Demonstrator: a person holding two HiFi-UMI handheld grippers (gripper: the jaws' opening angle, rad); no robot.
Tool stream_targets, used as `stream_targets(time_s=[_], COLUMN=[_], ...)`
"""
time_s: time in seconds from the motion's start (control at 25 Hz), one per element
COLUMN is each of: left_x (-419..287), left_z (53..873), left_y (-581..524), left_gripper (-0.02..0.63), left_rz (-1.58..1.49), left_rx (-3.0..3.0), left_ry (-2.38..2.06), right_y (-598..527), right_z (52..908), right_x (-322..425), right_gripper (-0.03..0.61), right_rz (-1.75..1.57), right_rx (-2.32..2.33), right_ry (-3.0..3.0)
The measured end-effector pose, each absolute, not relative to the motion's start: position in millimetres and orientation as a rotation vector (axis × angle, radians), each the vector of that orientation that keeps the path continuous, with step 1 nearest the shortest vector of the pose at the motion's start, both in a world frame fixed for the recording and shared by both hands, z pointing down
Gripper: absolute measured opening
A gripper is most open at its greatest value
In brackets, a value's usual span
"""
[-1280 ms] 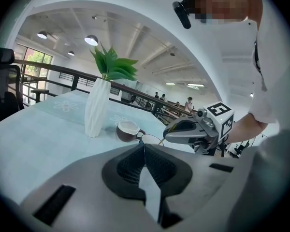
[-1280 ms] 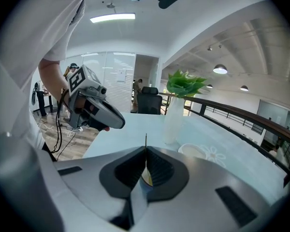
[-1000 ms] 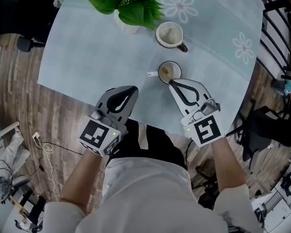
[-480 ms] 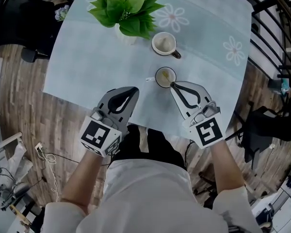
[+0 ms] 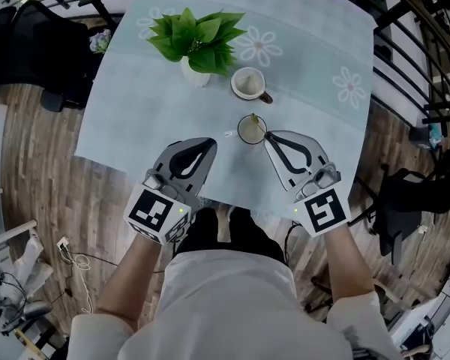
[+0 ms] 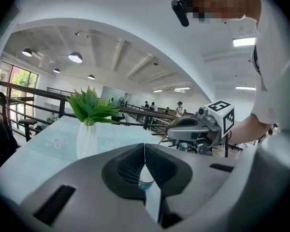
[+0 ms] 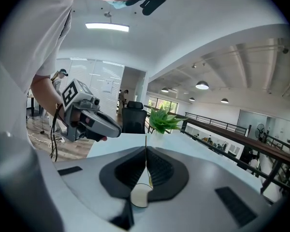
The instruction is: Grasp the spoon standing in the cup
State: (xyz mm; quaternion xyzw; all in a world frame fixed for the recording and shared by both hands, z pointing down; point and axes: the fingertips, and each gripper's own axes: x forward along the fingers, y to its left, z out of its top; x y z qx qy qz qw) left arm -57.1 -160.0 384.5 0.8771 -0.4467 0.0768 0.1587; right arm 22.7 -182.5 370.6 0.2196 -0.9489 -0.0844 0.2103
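Right gripper view: right tool [image 7: 146, 151] clenched on the thin handle of the spoon [image 7: 149, 179], with the cup [image 7: 140, 195] directly below.
Spoon: stands in the cup, mid-tabletop [image 5: 135, 88].
Left tool [image 5: 209, 144]: clenched, empty, near the tabletop edge.
Risk: a slanted pull levers the rim and the cup tips; the thin handle may slip.

The left gripper [image 6: 145, 151] fills the lower half of the frame, its jaws pressed together along a thin seam with nothing held between them. Only a sliver of pale surface shows through the gap below. Beyond it lies the pale blue, daisy-printed table [image 6: 36, 151], where a white vase [image 6: 87, 140] stands upright at the left with green leaves [image 6: 90, 108]. To the right, the right gripper [image 6: 170, 129] hangs about level over the table, its marker cube [image 6: 221, 116] at the rear. A thin yellowish spoon handle [image 6: 162, 138] slants at its tip.
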Motion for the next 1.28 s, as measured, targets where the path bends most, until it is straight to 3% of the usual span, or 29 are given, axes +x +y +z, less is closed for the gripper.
stream_targets(time_s=[1.28], left_x=[-54], left_z=[297], left_y=[-137], left_gripper=[0.021], left_rz=[0.18], left_rx=[2.677], left_ry=[-1.298], right_y=[-149], right_z=[251], right_x=[30], right_gripper=[0.025], right_rz=[-0.304], right_rx=[0.938], right_ry=[-2.817])
